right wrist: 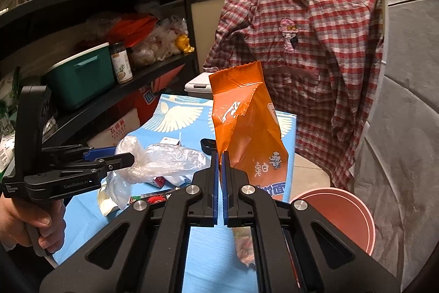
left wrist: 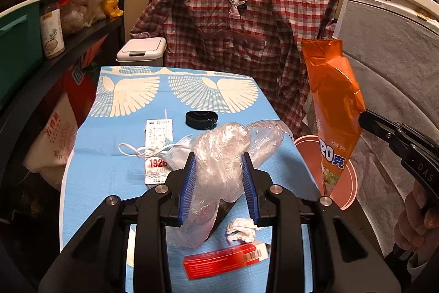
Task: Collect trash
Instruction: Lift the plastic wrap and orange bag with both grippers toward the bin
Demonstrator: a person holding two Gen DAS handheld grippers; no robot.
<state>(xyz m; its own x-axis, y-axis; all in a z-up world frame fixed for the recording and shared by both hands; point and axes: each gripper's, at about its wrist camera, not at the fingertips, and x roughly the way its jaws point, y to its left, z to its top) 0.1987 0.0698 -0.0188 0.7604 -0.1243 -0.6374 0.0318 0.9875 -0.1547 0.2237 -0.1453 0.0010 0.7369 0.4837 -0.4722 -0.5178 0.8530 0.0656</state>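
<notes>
Tablecloth (left wrist: 109, 169): sky blue with a cream wing motif along the far edge. Snack bag (left wrist: 333, 111): glossy orange with blue-and-white lettering. Plastic bag (left wrist: 225, 155): clear, colourless. Shirt (left wrist: 247, 18): red, grey and white check with a pink cartoon patch. Bin (right wrist: 343, 213): salmon pink. Flat box (left wrist: 225, 260): red and white.

Plastic bag (left wrist: 219, 164) between the left gripper (left wrist: 219, 177) fingers, above the tabletop (left wrist: 109, 169); snack bag (right wrist: 244, 125) pinched in the right gripper (right wrist: 220, 183), right of it, over the bucket (right wrist: 354, 213) beside the tabletop; beyond the plastic bag, milk carton (left wrist: 158, 144), mask (left wrist: 172, 155); nearer, tissue (left wrist: 241, 229), box (left wrist: 225, 260)
</notes>
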